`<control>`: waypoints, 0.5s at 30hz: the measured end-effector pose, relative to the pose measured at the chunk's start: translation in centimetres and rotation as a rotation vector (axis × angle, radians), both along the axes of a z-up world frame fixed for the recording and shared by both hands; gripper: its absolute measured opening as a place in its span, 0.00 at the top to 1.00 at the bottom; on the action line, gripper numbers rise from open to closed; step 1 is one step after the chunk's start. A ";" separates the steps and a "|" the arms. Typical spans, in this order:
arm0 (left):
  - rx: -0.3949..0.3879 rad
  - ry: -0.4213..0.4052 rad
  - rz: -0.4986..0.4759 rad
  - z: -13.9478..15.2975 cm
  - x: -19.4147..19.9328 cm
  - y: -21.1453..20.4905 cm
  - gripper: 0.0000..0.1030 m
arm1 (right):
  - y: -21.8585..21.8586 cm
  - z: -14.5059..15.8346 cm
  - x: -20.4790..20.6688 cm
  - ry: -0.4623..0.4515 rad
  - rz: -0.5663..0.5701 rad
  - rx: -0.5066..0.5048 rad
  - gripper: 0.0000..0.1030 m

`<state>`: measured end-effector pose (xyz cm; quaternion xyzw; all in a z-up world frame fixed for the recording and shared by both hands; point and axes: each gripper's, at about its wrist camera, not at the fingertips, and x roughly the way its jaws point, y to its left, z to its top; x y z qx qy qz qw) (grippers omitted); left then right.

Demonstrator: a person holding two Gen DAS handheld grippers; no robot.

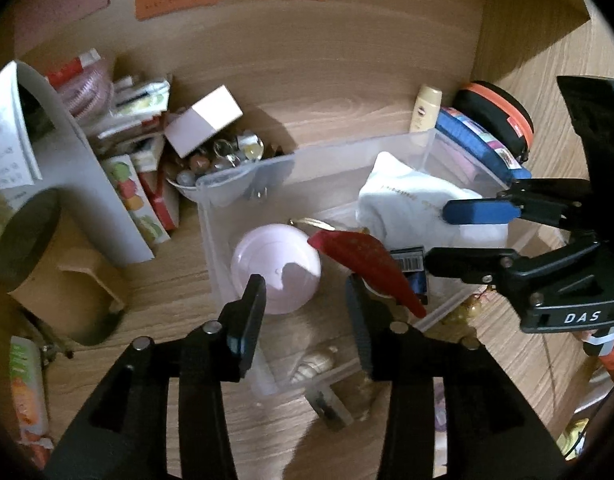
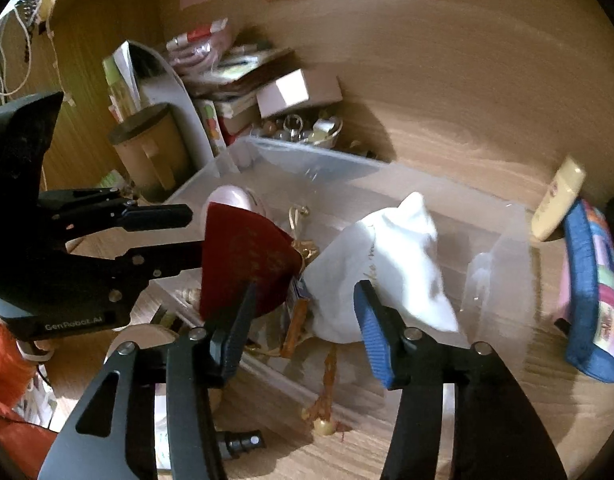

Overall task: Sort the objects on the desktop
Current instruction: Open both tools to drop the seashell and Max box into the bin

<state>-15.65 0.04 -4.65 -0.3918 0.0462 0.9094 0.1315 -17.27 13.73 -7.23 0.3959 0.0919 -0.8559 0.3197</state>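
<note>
A clear plastic bin stands on the wooden desk. It holds a pink round lid, a white cloth pouch and a dark barcode box. A red flat pouch hangs over the bin, touching my left gripper's right finger. My left gripper is open above the bin's near side. My right gripper is open over the bin, just by the white pouch.
Boxes and booklets, a pink box, a bowl of glass marbles, a brown cup, a cream bottle, a blue case and an orange-rimmed case surround the bin. A shell lies near the front.
</note>
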 end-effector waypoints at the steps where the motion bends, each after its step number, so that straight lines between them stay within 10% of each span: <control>1: 0.001 0.005 0.001 0.3 0.2 0.0 0.58 | 0.3 0.3 0.3 0.007 -0.006 -0.005 0.54; 15: -0.071 0.145 0.039 3.0 4.5 1.0 0.18 | 1.4 2.7 4.4 0.099 -0.038 0.002 0.33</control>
